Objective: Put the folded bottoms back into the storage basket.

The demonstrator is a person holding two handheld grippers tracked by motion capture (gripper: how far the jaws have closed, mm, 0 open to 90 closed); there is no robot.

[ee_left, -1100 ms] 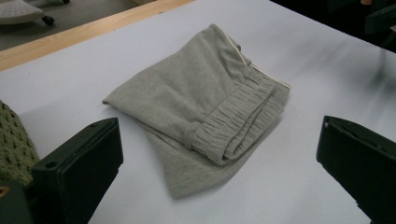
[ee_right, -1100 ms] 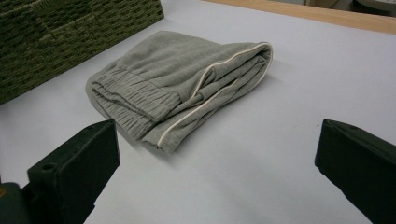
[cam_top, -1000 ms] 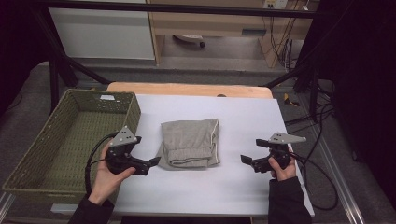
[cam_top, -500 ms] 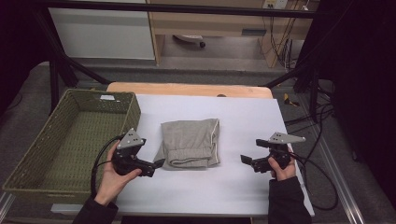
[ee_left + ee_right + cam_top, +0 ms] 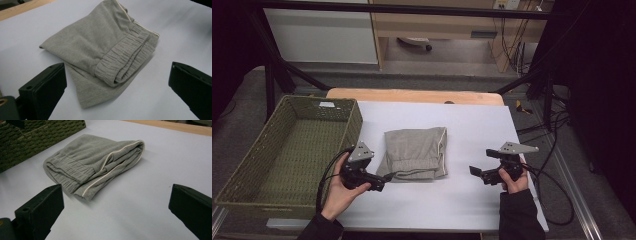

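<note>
The left gripper (image 5: pixel 117 87) has its 2 black jaws spread wide, 1 rising at the lower left and 1 at the lower right, with nothing between them but the white table (image 5: pixel 175 32) and the near corner of the folded grey garment (image 5: pixel 100 50). The garment lies flat on the table just beyond the jaws, its gathered elastic waistband (image 5: pixel 125 62) facing the camera and a pale piped seam along its far right edge. A strip of bare wood (image 5: pixel 22 8) shows at the upper left beyond the white surface.

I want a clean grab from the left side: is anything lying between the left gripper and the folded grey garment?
Nothing visible: bare white table lies between the open left gripper and the folded grey garment.
</note>
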